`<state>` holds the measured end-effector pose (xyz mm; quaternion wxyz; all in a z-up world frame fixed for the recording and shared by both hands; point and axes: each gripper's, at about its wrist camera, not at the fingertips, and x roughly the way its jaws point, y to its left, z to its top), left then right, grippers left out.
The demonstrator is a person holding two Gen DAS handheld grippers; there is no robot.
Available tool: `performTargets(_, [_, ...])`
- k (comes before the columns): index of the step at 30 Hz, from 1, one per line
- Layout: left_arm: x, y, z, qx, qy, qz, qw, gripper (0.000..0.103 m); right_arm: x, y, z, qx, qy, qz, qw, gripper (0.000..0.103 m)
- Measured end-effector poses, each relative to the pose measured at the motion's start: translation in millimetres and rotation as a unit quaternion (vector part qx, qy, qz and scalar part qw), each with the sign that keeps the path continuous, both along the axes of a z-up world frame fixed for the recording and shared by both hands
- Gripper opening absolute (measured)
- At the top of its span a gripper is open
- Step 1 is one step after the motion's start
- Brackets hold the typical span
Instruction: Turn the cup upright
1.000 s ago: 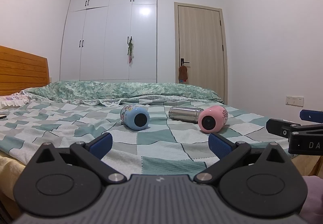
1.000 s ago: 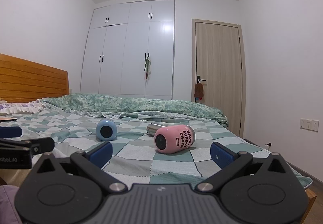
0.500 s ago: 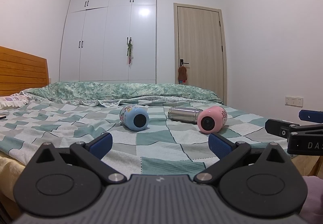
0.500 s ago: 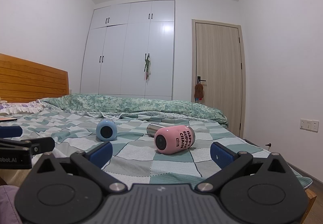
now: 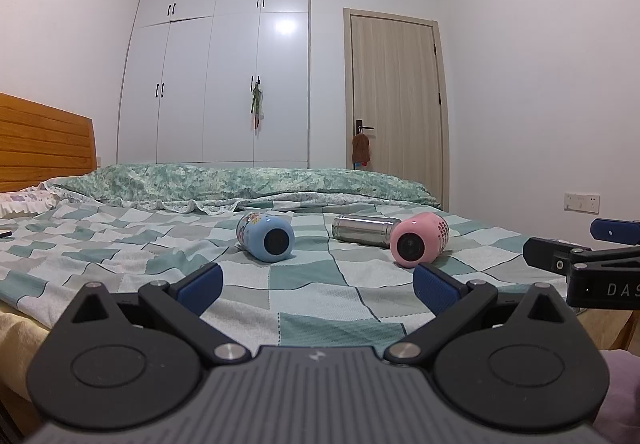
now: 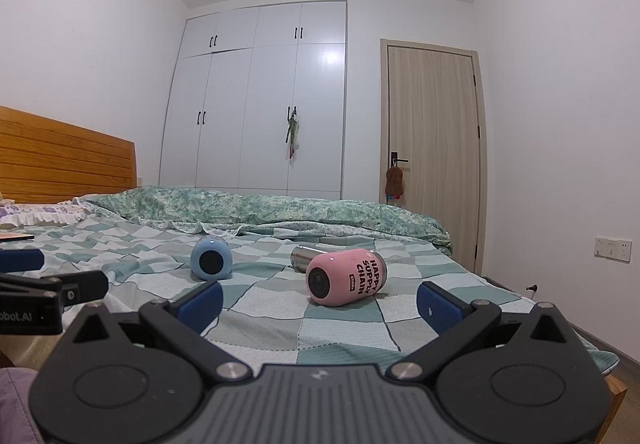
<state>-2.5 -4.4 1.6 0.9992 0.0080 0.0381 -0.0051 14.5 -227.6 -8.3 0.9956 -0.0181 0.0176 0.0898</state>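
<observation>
We hold both grippers at the near edge of the bed (image 5: 120, 244), neither touching anything. Left gripper (image 5: 318, 282): blue pads spread wide apart, nothing between them. Right gripper (image 6: 320, 302): same, fingers fully apart and empty.

Three cups lie on their sides on the checked green bedspread (image 6: 280, 308), mid-bed, toward the foot edge:
- blue cup (image 5: 266, 237), cartoon print on its side, dark round end facing us; it sits apart, on the headboard side of the other two.
- pink cup (image 6: 346, 277), black lettering reads "HAPPY SUPPLY CHAIN"; the small tag beside the lettering is too small to read.
- steel cup (image 5: 366, 230) just behind the pink one, long axis across the bed; we cannot tell whether they touch.

Other gripper's body text, partly cropped: "DAS" in the left wrist view, "obot.AI" in the right wrist view.

Behind: rolled green duvet (image 6: 260, 210) along the far edge, white wardrobe (image 5: 224, 72), wooden door (image 6: 434, 148), wooden headboard (image 6: 64, 160).
</observation>
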Motion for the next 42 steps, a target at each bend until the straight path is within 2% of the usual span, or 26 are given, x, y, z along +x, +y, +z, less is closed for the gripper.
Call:
performTargets(37, [-1.3, -0.7, 0.5, 0.000, -0.002, 0.000, 1.0000, 0.103, -0.5, 0.8, -0.5, 0.000, -0.001, 0.000, 1.000, 0.103])
performTargets(42, [0.1, -3.9, 5.1, 0.009, 0.005, -0.011, 0.9999, 0.103, 0.9, -1.2, 2.0, 0.003, 0.003, 0.001, 1.000, 0.103])
